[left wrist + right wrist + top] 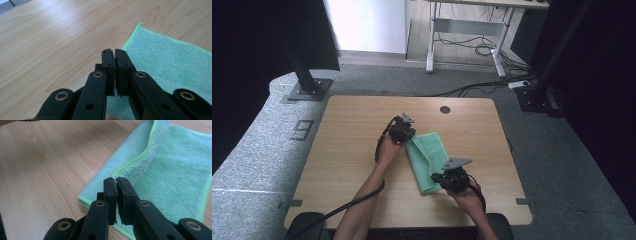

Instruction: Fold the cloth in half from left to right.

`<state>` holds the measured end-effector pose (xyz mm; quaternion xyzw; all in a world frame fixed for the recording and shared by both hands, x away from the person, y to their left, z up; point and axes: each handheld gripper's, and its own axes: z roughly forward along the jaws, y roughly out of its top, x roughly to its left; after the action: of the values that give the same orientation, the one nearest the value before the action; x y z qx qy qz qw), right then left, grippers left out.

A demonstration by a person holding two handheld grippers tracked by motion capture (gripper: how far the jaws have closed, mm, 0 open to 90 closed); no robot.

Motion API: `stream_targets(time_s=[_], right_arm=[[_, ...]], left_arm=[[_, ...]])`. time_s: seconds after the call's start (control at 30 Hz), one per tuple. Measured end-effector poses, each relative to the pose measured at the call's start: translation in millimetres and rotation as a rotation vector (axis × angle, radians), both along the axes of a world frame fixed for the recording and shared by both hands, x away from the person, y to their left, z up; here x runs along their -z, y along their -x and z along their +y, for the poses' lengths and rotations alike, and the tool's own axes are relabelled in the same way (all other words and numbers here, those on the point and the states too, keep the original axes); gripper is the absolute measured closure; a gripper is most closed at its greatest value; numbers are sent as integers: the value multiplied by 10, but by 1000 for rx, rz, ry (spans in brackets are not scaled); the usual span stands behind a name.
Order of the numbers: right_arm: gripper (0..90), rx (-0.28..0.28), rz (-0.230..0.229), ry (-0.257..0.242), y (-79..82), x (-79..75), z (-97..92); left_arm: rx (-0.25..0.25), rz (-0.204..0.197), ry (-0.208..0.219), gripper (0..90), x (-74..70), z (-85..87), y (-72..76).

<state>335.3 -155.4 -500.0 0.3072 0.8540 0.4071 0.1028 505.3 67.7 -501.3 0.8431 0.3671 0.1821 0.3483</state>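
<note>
A green towel [434, 147] lies lengthwise on the wooden table [347, 150], right of centre. Along its left side a narrow flap is turned over, smooth side up. My left gripper [408, 136] sits at the towel's far left corner. In the left gripper view its jaws [114, 51] are shut over bare wood at the towel's [170, 57] edge, with no cloth seen between the pads. My right gripper [438, 176] is at the near end. In the right gripper view its shut jaws [116, 180] meet the raised yellow-green hem of the towel [175, 165] and seem to pinch it.
A round cable hole [445, 109] sits near the table's far edge. The left gripper's cable [347, 205] trails off the near edge. Black frame posts with base plates [307, 90] stand on the grey floor beyond, and so does a white desk frame [467, 30].
</note>
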Motion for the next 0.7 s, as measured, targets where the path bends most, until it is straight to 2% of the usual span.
stream_targets(time_s=[0.27, 0.7], right_arm=[[847, 20, 10, 5, -24, 6, -135], [846, 46, 24, 28, -36, 19, -312]], left_arm=[[26, -2, -16, 864, -21, -171, -60], [54, 12, -29, 863, 41, -442, -137]])
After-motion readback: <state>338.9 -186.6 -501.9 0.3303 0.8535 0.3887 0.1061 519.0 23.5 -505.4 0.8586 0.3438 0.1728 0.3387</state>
